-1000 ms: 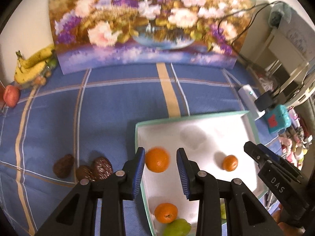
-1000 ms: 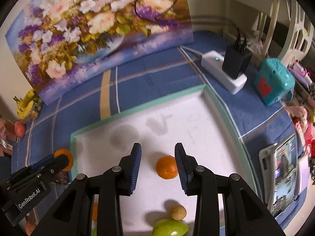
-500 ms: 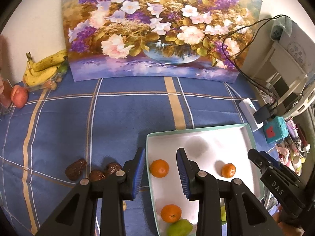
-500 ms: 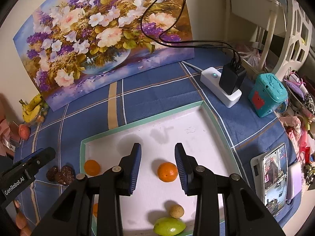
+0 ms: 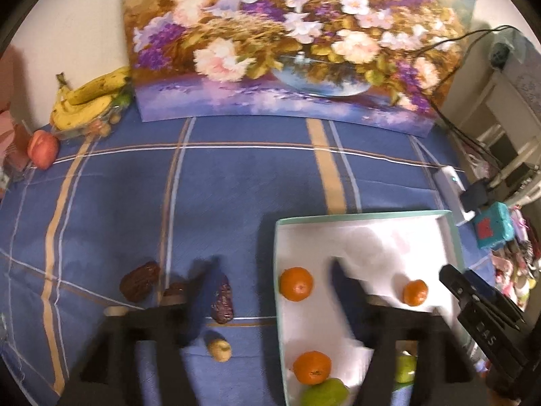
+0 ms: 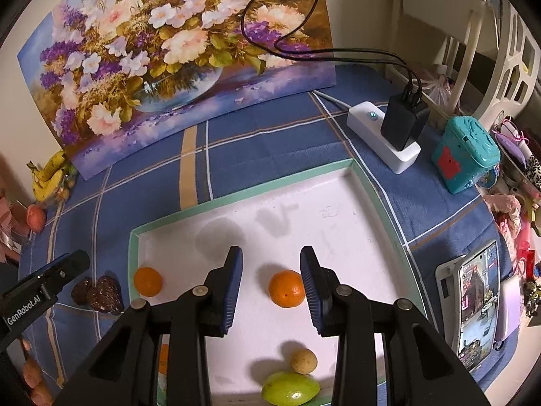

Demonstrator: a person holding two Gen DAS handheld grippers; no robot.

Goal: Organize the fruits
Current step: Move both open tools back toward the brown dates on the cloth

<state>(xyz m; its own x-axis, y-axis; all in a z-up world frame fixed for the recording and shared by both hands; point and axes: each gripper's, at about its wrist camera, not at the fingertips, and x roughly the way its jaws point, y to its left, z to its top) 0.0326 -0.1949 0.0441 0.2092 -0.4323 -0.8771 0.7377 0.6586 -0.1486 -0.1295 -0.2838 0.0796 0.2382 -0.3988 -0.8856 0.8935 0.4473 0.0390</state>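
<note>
Left wrist view: my left gripper (image 5: 267,299) is spreading its fingers (image 5: 348,291) right now, blurred mid-motion, gripping nothing. They're straddling the near-left wall of the white tray (image 5: 451,233); an orange (image 5: 296,284) is sitting inside the tray, between the fingers, untouched. A second orange (image 5: 311,367) and a green fruit (image 5: 324,392) are lying closer to me in the tray, a small orange (image 5: 415,292) further right. Dark wrinkled fruits (image 5: 139,284) and a small tan fruit (image 5: 219,349) are waiting on the blue plaid cloth (image 5: 236,203), left of the tray. I'm thinking next pick is those: keep fingers wide, drop squarely over one, avoid its neighbours. Right wrist view: my right gripper (image 6: 271,279) is hovering over the tray, fingers parted and widening slightly, empty. The small orange (image 6: 286,288) is lying below, between the fingers, nearer the right one, contact not evident. Bananas (image 6: 50,176) are staying far back-left.
</note>
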